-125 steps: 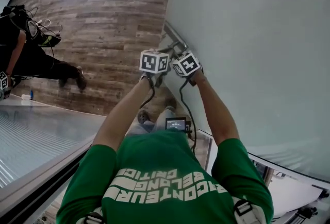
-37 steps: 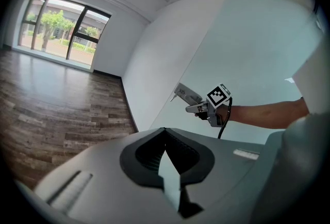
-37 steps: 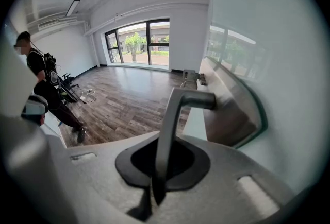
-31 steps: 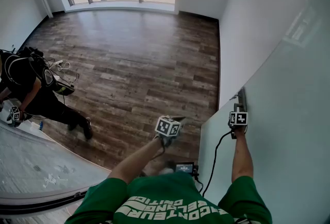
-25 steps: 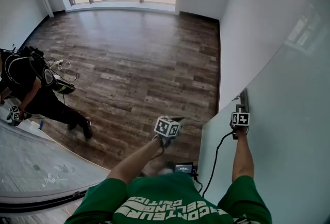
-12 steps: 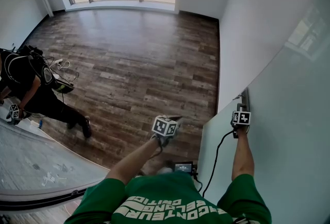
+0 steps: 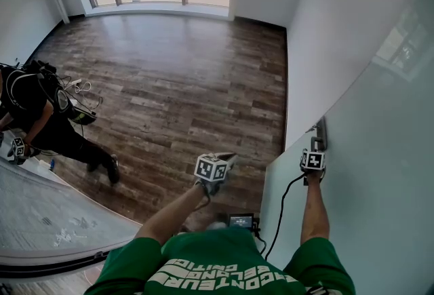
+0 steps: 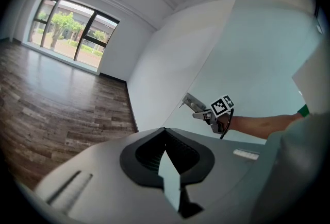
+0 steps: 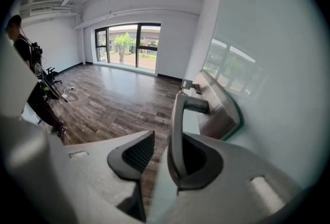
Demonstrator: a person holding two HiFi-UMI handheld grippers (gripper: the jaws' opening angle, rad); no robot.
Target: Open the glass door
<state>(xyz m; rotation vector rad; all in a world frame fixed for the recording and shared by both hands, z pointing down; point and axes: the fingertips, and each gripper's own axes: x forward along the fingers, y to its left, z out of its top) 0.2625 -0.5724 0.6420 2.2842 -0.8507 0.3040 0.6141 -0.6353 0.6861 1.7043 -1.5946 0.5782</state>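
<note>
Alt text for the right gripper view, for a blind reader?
The right gripper has the metal lever handle of the glass door between its jaws, which have just been opening and stand apart, the handle nearer the right-hand one. Behind are a wood floor, a large window and a person at the left edge.

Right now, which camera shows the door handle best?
The right gripper view: the door handle stands large and close between the right gripper's fingers, which have just been opening. The head view shows only a small sliver of it beyond that gripper; the left gripper view shows it small and far off.
</note>
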